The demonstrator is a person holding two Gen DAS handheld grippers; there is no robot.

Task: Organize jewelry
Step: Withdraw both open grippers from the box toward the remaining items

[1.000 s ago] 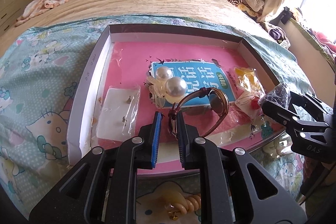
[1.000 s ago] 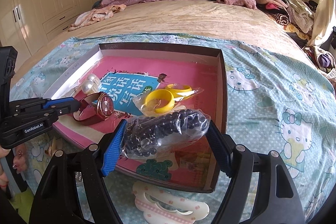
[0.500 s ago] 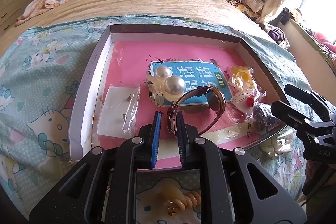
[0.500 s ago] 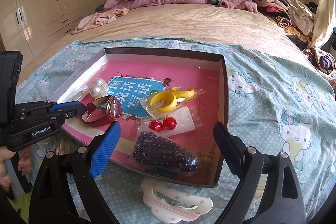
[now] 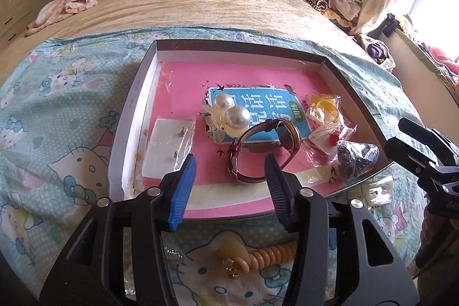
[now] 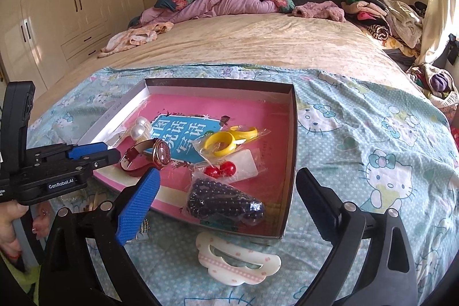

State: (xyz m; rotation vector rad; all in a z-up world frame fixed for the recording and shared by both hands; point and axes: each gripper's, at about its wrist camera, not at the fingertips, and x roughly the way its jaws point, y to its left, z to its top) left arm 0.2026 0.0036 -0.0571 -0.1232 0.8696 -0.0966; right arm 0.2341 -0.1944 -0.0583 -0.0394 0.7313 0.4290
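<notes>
Watch (image 5: pixel 265 152) lying inside the shallow box (image 5: pixel 130 116) on the pink liner, its strap loop standing on edge and its face leaning against the blue booklet (image 5: pixel 258 111), directly ahead of the left gripper (image 5: pixel 231 172). The left jaws have just been opening and now stand apart on either side of the strap's near end, pads not pressing it; the watch is released and rests on its own. The bag of dark beads (image 6: pixel 225 201) lies in the box's near right corner, in front of the right gripper (image 6: pixel 229 208), whose jaws have just been opening and stand wide, clear of the bag. Both tools point obliquely down toward the box. Items outside the box, such as the white scalloped clip (image 6: pixel 238 263) just beside its near wall, probably remain to be collected; the right gripper is the nearer to it.
</notes>
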